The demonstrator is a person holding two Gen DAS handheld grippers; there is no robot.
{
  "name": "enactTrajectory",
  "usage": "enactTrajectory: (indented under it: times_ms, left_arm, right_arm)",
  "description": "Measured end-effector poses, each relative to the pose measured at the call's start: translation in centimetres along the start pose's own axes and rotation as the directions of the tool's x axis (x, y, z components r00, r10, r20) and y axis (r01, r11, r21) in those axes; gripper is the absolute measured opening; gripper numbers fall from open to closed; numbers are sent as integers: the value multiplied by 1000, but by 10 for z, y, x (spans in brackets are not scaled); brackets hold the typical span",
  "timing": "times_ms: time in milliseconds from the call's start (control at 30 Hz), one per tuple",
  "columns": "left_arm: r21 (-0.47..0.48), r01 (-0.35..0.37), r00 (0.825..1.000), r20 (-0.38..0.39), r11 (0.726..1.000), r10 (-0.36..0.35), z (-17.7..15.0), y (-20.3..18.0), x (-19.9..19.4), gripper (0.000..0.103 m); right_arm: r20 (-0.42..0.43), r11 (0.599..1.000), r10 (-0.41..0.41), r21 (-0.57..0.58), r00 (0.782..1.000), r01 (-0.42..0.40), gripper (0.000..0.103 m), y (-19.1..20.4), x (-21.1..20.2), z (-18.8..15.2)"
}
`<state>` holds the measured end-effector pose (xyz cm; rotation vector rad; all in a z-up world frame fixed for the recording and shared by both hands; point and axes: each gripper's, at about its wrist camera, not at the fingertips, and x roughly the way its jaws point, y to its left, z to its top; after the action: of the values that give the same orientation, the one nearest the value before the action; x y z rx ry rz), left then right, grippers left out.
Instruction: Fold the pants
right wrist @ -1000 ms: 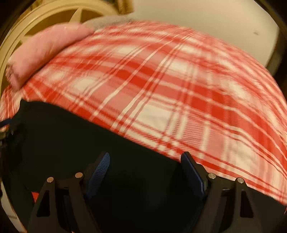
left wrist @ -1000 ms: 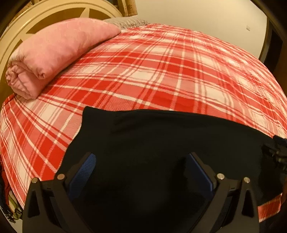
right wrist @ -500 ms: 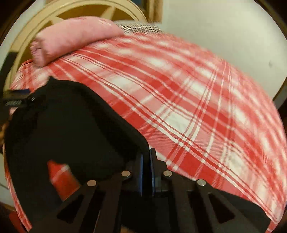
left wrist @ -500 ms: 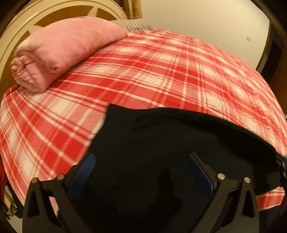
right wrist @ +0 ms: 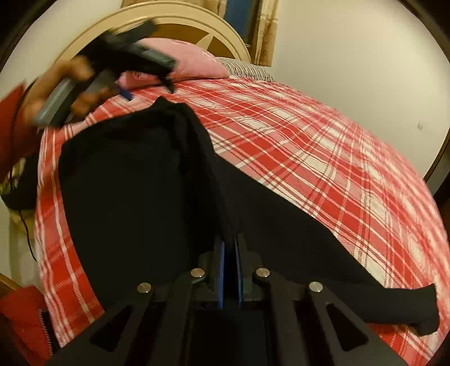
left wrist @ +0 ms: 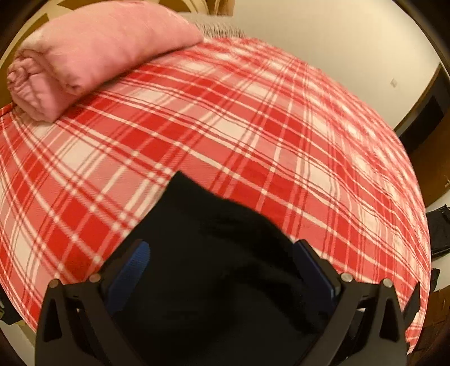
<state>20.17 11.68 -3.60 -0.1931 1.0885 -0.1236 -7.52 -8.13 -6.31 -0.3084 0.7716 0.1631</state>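
Observation:
Black pants (left wrist: 211,214) lie on the red plaid bed (left wrist: 253,126). My left gripper (left wrist: 222,247) hovers over their near end with its blue pads wide apart; the dark cloth lies between and under them, not pinched. In the right wrist view my right gripper (right wrist: 230,239) is shut on a raised fold of the pants (right wrist: 126,183), which drapes up from the pads toward the far corner. One pant leg trails off to the right edge. A hand (right wrist: 64,84) holds the left gripper (right wrist: 149,91) just above the pants' far corner.
A rolled pink blanket (left wrist: 98,56) lies at the head of the bed, against a round cream headboard (right wrist: 182,17). Plaid cover (right wrist: 323,157) stretches right of the pants. A black bag (left wrist: 438,233) sits on the floor past the bed's right edge.
My right gripper closed on the pants' edge and swept leftward, dragging the cloth over itself. In the left view the pants now look narrower, and the left gripper has lifted slightly.

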Motion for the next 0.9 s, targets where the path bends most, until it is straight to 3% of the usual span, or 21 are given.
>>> enactTrajectory:
  times_ms: [233, 333, 400, 433, 467, 500, 533, 567, 667, 833, 900]
  left_arm:
    - [17, -81, 990, -114, 997, 82, 16, -27, 41, 103]
    - [37, -126, 976, -174, 991, 131, 11, -32, 60, 92]
    - [45, -142, 978, -149, 989, 148, 9, -33, 59, 88]
    - [47, -142, 981, -124, 989, 147, 9, -32, 57, 77]
    - [48, -132, 985, -104, 990, 136, 9, -31, 53, 58]
    - [45, -91, 990, -100, 995, 95, 10, -29, 48, 28]
    - [24, -27, 994, -109, 999, 30, 10, -24, 44, 14]
    - [-8, 23, 993, -112, 1000, -24, 10, -18, 40, 10]
    - [-39, 124, 992, -18, 992, -124, 1, -2, 6, 10]
    - [-15, 197, 973, 122, 980, -194, -34, 16, -66, 10]
    - [-2, 195, 966, 175, 981, -192, -57, 27, -91, 10]
  right_arm:
    - [16, 1000, 15, 27, 1000, -16, 6, -2, 4, -7]
    - [22, 1000, 9, 19, 1000, -10, 6, 1, 3, -9]
    - [36, 1000, -1, 25, 999, 0, 6, -1, -1, -9]
    - [42, 1000, -6, 29, 999, 5, 7, -2, -4, -9]
    - [50, 999, -12, 37, 999, 10, 7, -4, -6, -8]
    - [55, 999, -17, 49, 998, 14, 6, -7, -9, -6]
    - [59, 998, -21, 59, 998, 17, 6, -9, -12, -5]
    - [65, 997, -20, 75, 998, 15, 6, -13, -15, -2]
    - [98, 991, -5, 135, 995, -8, 6, -26, -30, 5]
    - [140, 985, 39, 161, 989, -61, 6, -26, -64, 6]
    - [143, 988, 53, 135, 988, -73, 7, -14, -77, -1]
